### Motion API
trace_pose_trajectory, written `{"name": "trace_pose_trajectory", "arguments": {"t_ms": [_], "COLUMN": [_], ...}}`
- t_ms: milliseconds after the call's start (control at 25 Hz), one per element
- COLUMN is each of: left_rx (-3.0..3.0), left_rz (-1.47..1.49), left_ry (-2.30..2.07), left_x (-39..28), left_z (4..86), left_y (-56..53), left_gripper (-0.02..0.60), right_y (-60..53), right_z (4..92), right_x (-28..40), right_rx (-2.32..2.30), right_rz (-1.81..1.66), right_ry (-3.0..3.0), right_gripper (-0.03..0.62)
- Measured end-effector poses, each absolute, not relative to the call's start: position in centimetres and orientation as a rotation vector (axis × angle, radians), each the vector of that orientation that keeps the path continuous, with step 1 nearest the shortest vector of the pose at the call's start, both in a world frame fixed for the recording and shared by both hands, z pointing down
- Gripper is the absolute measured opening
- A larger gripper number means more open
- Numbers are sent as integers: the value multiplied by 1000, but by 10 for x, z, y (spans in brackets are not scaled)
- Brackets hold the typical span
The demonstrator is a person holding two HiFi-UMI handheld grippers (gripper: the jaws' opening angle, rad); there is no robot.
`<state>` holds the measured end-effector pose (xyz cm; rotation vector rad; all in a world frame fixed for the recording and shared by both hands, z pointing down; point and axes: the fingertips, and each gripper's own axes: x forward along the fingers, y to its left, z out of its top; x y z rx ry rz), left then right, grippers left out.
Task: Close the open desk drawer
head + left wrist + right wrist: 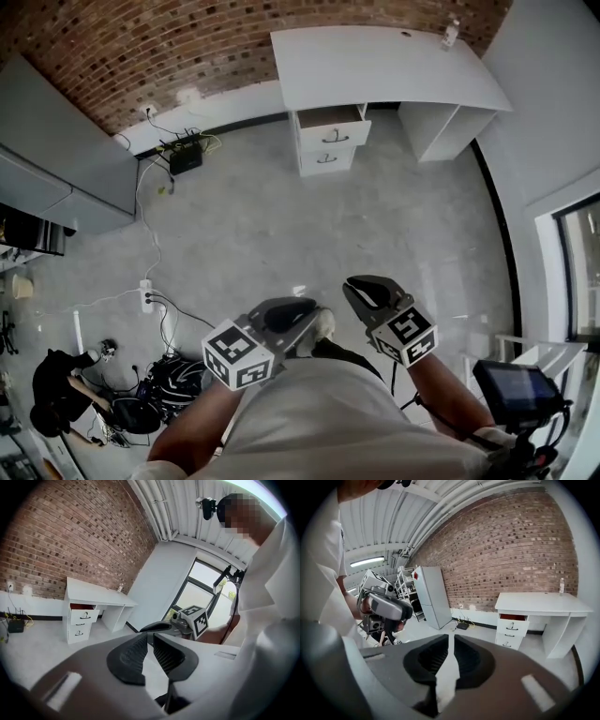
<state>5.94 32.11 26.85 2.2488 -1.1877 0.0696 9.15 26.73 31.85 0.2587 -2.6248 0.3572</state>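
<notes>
Both held at waist height, left tool [284,315] and right tool [371,292] pressed together, well apart from drawer [330,124]

— What are we wearing?
— A white short-sleeved shirt [342,427]; it hangs loose.
— And our tools?
— Our left gripper [150,637] and right gripper [451,639] are grey with black ribbed pads [129,656]; each bears a white cube [239,354] with black square markers.

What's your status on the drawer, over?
Left gripper and right gripper empty, jaws nearly together. Top drawer open, far across the floor. Cables lie off to the left.
</notes>
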Motion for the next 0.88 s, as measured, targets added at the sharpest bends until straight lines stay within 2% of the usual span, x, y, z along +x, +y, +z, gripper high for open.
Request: {"name": "trace_pose_trajectory", "arguments": {"t_ms": [120,320,600,880], "left_rx": [2248,2274,2349,2375], "left_rz": [100,114,168,270], "left_ry": [-1166,-1095,-914,-759], "left_x": [41,-1,-74,-122], "left_z": [275,290,295,316], "left_y": [294,234,160,100], "left_gripper": [44,6,6,6], "right_y": [237,176,98,24], "right_z": [326,349,366,426], "right_x": [77,36,-30,-64], "right_rx": [285,347,510,696], "right_rz": [379,424,492,782], "right_ry": [-2610,-2583,-2530,-2464], "right_gripper": [26,26,25,25]}}
